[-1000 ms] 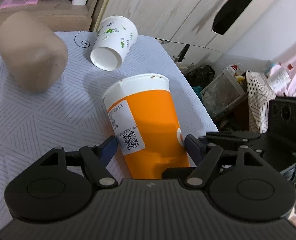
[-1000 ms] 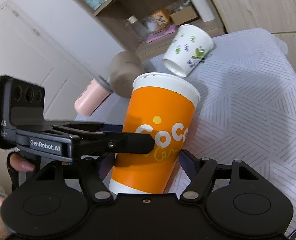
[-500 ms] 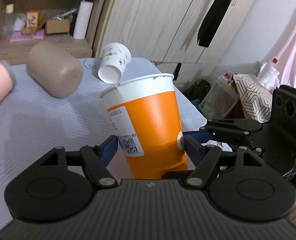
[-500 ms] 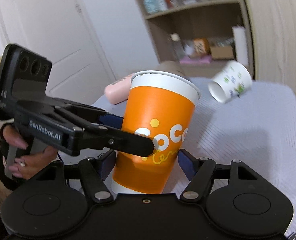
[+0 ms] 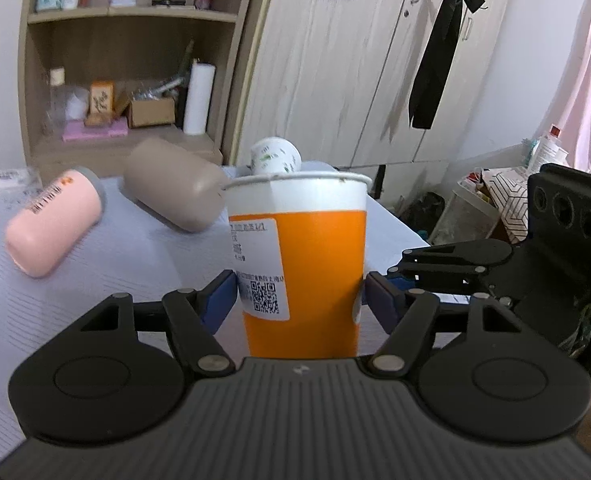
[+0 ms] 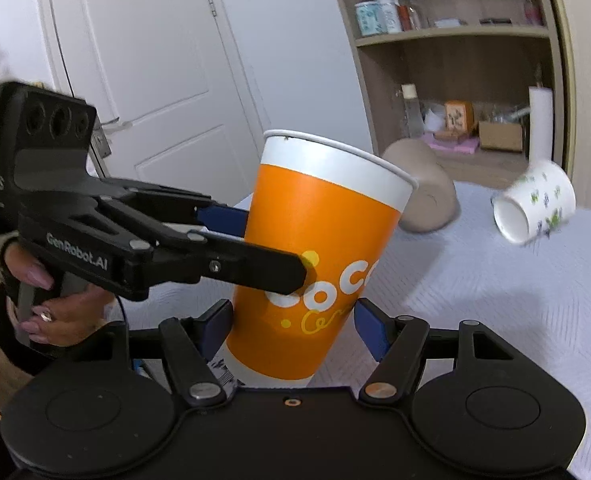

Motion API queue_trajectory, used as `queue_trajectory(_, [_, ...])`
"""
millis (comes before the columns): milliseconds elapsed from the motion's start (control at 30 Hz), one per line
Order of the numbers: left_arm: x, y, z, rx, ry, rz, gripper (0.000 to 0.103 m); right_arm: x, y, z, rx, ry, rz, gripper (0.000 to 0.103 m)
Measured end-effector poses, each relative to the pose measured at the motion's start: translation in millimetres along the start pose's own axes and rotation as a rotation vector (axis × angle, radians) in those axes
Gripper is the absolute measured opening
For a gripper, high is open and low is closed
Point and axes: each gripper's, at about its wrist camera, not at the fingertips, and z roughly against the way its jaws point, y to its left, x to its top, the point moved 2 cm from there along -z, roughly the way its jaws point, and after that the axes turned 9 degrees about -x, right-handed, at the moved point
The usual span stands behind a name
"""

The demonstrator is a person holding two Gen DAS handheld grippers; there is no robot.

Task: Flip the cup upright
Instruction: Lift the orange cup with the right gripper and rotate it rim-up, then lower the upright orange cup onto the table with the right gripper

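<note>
An orange paper cup with a white rim [image 5: 315, 260] stands nearly upright, mouth up, between both grippers. My left gripper [image 5: 300, 302] is shut on the orange cup low on its body, blue pads against both sides. In the right wrist view the cup [image 6: 315, 264] leans a little to the right and the left gripper's fingers [image 6: 255, 264] clamp its middle. My right gripper [image 6: 293, 326] brackets the cup's lower part; its left pad touches the wall, its right pad stands beside it.
On the white patterned tablecloth [image 5: 95, 280] lie a pink tumbler [image 5: 53, 222], a tan cup [image 5: 175, 190] and a white floral paper cup [image 5: 275, 156], all on their sides. A wooden shelf [image 5: 127, 60] stands behind. Clutter and bags [image 5: 487, 200] sit right of the table.
Both grippers tilted the orange cup up from a steep lean to nearly upright. The view rose with it, and the shelf and door came into sight.
</note>
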Motion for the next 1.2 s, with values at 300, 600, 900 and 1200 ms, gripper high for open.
queue_trajectory(300, [2.1,16.0,-1.6,0.035,-0.071,-0.024,0.07,6.2,22.3,-12.7,-0.149,-0.071,0.151,0.072])
queue_trajectory(600, [16.0,23.8,-18.6,0.054,-0.157,-0.106,0.07,19.3,14.3,-35.1,-0.308,-0.146,0.263,0.072])
queue_trajectory(900, [22.6,36.7,-43.0,0.068,-0.177,-0.128,0.07,19.2,7.9,-59.8,-0.43,-0.176,0.347,0.072])
queue_trajectory(1200, [20.7,41.2,-59.3,0.079,-0.139,-0.12,0.07,16.7,-1.2,-71.4,-0.431,-0.141,0.312,0.072])
